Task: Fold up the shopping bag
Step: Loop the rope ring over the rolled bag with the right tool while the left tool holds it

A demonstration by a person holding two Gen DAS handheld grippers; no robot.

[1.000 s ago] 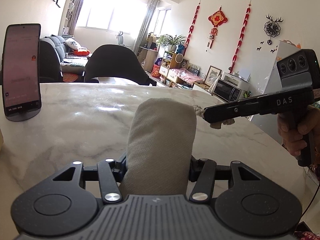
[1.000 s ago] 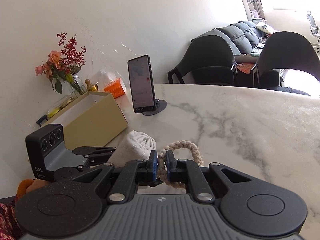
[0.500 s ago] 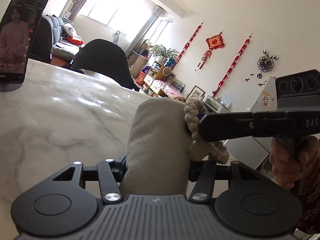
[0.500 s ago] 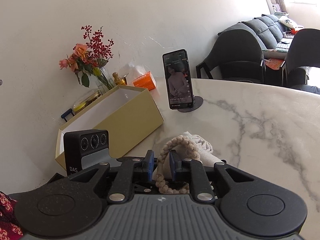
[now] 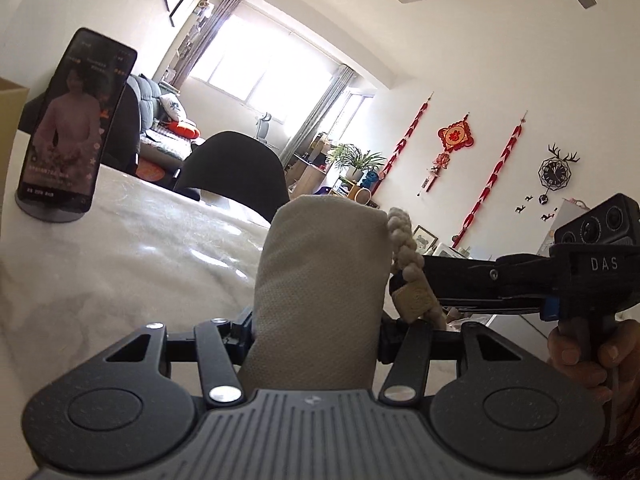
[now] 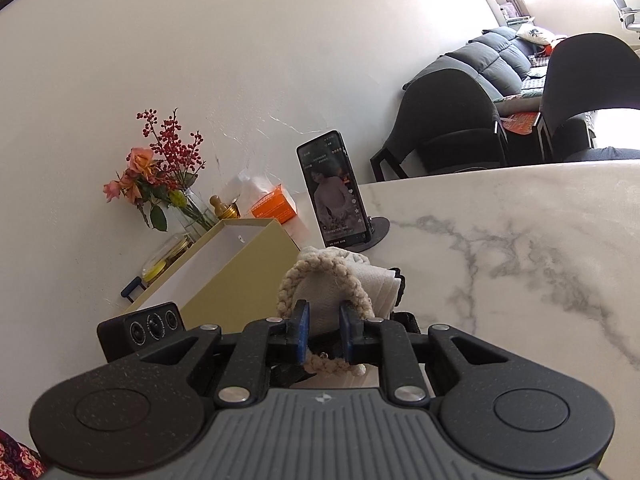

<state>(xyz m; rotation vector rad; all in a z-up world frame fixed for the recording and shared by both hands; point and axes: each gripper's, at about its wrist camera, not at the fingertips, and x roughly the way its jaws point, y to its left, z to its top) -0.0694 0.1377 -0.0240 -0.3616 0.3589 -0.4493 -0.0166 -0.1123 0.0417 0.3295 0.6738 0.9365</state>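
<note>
Over the marble desk, the rolled beige shopping bag sits clamped between the half-spread jaws of the left tool, while the right tool, jaws narrowly parted, seems to straddle the bag's braided rope handle loosely rather than pinching it.

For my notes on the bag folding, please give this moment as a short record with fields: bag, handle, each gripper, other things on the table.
bag: rolled beige shopping bag, held above the marble table
handle: braided rope handle, looped around the roll's end
left gripper: shut on the roll
right gripper: open, blue pads apart with the rope between them
other things: phone on a stand, open yellow box, flower vase
</note>
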